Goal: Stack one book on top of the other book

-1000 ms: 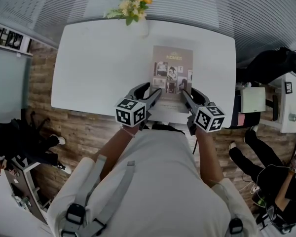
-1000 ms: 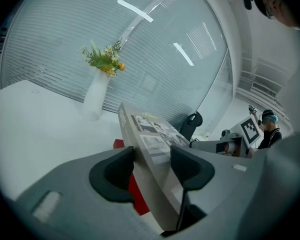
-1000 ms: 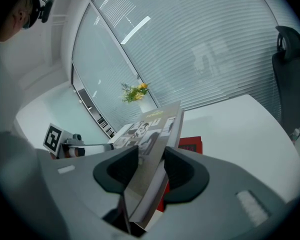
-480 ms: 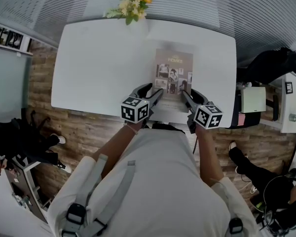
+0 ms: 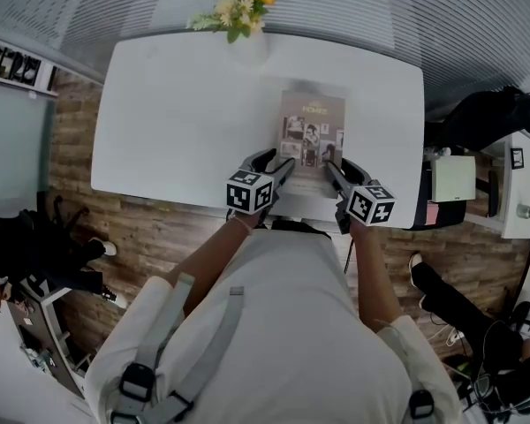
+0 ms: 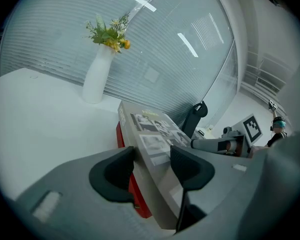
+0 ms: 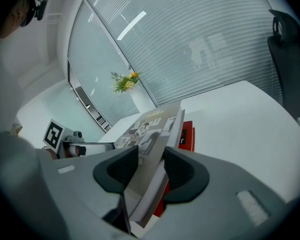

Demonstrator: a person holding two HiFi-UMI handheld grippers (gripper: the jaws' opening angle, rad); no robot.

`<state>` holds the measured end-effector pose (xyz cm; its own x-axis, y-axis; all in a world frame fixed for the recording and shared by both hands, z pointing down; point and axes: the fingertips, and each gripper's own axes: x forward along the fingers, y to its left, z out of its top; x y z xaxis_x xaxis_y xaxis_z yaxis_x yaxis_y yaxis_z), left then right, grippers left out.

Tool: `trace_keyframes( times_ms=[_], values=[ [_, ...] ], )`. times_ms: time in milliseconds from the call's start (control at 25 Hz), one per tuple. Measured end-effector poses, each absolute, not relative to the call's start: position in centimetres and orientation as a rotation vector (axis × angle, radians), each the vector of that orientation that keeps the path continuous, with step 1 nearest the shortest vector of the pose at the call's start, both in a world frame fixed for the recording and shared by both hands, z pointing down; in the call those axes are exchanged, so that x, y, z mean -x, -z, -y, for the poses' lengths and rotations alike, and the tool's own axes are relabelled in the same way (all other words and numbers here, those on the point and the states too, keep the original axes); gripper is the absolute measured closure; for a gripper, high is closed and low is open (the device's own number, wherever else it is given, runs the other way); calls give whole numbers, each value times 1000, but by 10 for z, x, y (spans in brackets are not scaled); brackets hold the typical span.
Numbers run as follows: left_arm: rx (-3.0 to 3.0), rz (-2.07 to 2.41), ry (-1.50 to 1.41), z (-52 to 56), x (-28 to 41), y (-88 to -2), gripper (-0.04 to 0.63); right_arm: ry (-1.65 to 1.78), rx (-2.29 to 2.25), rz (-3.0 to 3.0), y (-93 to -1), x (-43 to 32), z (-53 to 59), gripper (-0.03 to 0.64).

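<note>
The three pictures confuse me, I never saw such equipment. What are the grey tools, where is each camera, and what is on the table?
No robot here: a person holds a two-jaw gripper in each hand. The head view looks down from the person's head; each gripper view looks along that gripper's jaws. On the white table stands a vase of flowers. The left gripper and the right gripper each clamp the near end of a grey book, just above a red book.
</note>
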<state>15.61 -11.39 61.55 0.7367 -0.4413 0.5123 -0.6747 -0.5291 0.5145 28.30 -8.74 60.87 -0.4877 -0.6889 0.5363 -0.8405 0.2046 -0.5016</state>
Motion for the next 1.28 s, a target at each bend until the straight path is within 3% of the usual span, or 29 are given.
trace_keyframes(
  times_ms=[1280],
  values=[
    [-2201,835,-521,113,-173,-663,376,-1196,-1477,2220,-661,-301,86,464]
  ],
)
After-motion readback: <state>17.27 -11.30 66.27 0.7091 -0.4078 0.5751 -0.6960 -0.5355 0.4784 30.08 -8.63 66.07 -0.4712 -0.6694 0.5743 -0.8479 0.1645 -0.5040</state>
